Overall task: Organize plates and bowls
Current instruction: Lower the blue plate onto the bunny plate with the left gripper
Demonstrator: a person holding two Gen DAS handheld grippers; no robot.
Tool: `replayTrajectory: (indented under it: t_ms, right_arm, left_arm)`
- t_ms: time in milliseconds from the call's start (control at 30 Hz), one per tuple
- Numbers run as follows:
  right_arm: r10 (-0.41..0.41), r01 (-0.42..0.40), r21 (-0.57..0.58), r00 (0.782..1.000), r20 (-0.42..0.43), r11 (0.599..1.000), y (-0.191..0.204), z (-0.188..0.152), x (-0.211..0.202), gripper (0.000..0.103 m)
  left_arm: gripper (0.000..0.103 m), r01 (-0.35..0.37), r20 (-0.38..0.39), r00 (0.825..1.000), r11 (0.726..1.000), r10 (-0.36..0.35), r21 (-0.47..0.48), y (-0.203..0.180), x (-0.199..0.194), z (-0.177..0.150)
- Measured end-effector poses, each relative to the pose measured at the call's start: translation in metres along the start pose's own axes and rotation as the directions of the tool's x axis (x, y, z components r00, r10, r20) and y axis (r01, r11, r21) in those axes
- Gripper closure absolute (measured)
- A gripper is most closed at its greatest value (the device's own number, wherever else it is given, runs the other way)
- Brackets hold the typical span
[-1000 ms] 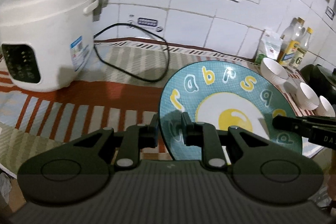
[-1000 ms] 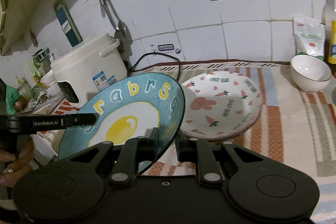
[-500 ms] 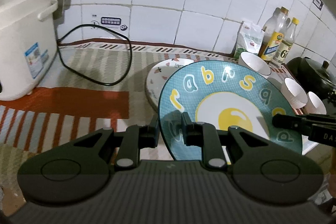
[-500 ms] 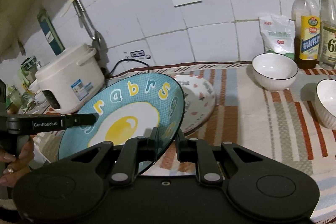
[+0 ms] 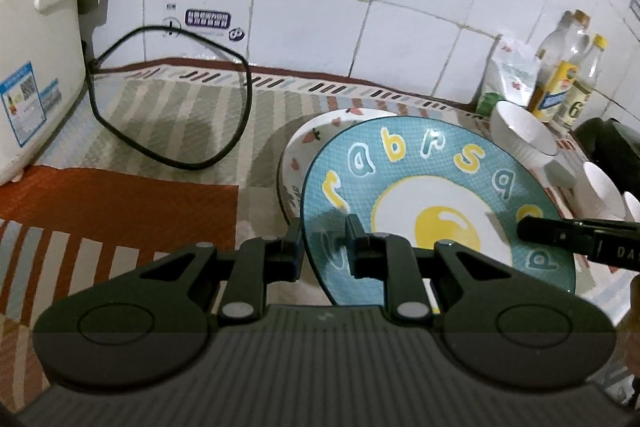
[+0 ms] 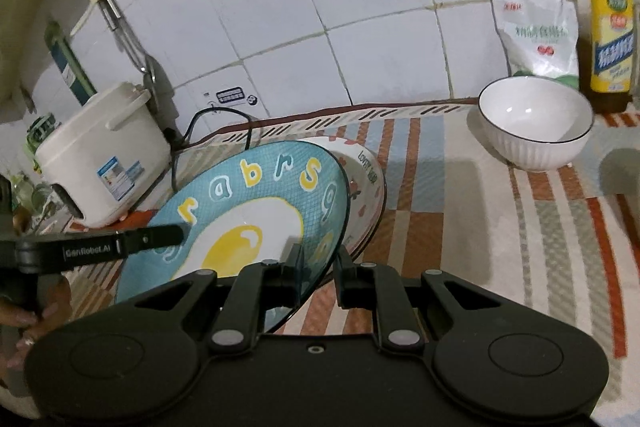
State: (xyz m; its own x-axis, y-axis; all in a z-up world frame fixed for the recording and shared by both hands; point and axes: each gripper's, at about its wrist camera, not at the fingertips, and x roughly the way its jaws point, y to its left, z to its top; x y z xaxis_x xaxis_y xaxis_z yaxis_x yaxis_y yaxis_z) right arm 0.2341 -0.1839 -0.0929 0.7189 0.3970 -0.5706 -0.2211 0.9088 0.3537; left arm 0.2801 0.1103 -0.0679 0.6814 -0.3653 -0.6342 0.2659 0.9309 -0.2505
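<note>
The round blue ceramic plate with a fried-egg picture and coloured letters around its rim [image 5: 436, 195] is carried between two claws, one on each side, which keeps a wide, shallow dish level enough not to slide out of either grip. The left claw [image 5: 324, 247] is clamped on the plate's near-left rim, one finger above and one below. The right claw [image 6: 318, 263] is pinched on the opposite rim in the same way; its tip also shows in the left view as a black bar across the plate's right side.

The plate hangs tilted just above the white round plate with a carrot and heart pattern [image 5: 320, 131], which lies flat on the striped cloth-covered surface [image 5: 168, 131]. The likely purpose is to stack like with like, blue plate onto white. Whether the blue rim already touches the white plate is hard to tell from these angles.

The white ribbed ceramic bowl with a thin dark rim [image 6: 536, 123] stands apart to the right, near the oil bottles [image 6: 608, 39], probably left for its own stack. The white rice cooker [image 6: 104, 159] sits well to the left.
</note>
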Motion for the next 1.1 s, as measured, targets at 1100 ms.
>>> replayTrajectory:
  t_ms: [1100]
  right_arm:
    - [-0.013,0.003,-0.104,0.994,-0.104,0.995,-0.012,0.028,0.032,0.08]
  left_arm:
    - [0.084,-0.011,0.002,1.0,1.0,0.011,0.019,-0.004,0.041,0.009]
